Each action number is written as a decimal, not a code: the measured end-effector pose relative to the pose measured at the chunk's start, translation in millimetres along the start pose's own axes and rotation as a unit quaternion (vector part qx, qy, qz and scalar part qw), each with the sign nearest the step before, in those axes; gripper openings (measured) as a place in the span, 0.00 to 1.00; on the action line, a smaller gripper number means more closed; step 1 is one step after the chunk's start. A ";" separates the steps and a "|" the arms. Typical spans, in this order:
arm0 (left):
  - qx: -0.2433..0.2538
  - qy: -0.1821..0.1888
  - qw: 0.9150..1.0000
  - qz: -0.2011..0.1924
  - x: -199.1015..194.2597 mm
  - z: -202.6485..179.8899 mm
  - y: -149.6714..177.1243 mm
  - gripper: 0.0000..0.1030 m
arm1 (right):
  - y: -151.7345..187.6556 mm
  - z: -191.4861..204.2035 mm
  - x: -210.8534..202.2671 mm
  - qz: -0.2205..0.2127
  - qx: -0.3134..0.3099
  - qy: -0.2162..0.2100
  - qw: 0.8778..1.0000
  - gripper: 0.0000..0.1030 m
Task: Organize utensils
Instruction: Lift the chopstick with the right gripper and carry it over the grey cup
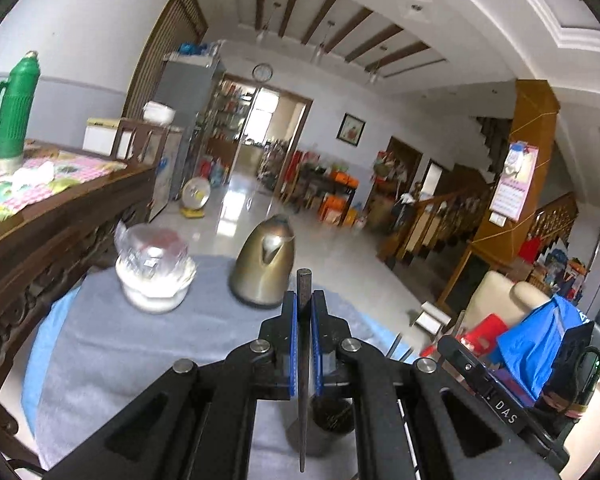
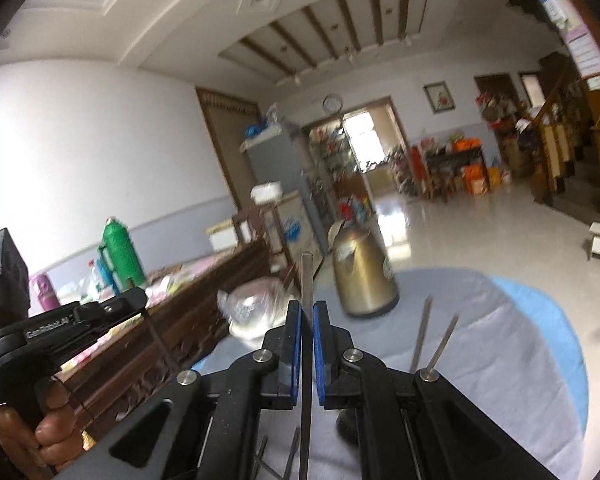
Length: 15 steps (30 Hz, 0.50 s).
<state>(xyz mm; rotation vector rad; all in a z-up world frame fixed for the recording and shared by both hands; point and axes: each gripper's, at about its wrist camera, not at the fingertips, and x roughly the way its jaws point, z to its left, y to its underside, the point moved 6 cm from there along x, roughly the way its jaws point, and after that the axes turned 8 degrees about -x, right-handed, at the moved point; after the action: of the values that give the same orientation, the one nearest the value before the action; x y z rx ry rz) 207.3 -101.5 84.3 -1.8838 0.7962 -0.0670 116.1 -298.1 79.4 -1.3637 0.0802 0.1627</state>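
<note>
In the left wrist view my left gripper [image 1: 305, 300] is shut on a dark chopstick [image 1: 303, 284] that stands upright between the blue pads. Its tip hangs beside a dark round holder [image 1: 332, 416] on the grey cloth. In the right wrist view my right gripper [image 2: 307, 308] is shut on a thin grey chopstick [image 2: 307, 272], also upright. Two more chopsticks [image 2: 420, 336] slant up to its right, with their lower ends hidden behind the gripper body. A dark holder [image 2: 346, 424] shows partly below the jaws. Both grippers are raised above the table.
A gold kettle [image 1: 264, 264] and a glass jar on a white bowl [image 1: 154, 276] stand at the far side of the grey-clothed table [image 1: 140, 340]. A carved wooden sideboard [image 1: 52, 216] with a green thermos [image 1: 14, 108] runs along the left. A hand [image 2: 40, 432] holds the other gripper.
</note>
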 end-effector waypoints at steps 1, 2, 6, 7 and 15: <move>0.002 0.003 1.000 -0.005 1.0 -5.6 -3.5 0.07 | -5.9 -3.0 -0.5 -0.011 0.002 0.005 1.000 0.06; 0.004 0.006 1.000 -0.009 2.6 -11.5 -6.9 0.07 | -9.1 -4.9 -0.1 -0.018 0.002 0.008 1.000 0.06; 0.019 0.013 0.999 -0.032 10.8 -31.2 -18.5 0.07 | -27.7 -13.1 0.3 -0.057 -0.006 0.033 0.998 0.06; 0.022 0.015 0.999 -0.037 12.6 -35.2 -19.9 0.07 | -31.6 -14.6 0.9 -0.066 -0.010 0.040 0.997 0.06; 0.034 0.025 0.998 -0.053 34.6 -56.6 -13.5 0.07 | -41.2 -16.2 17.0 -0.105 -0.050 0.096 0.989 0.06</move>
<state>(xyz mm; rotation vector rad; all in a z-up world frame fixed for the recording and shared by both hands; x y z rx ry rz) 218.8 -162.6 111.0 -1.8647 0.7201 -0.2061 140.1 -320.9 113.4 -1.4758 0.0906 -0.1435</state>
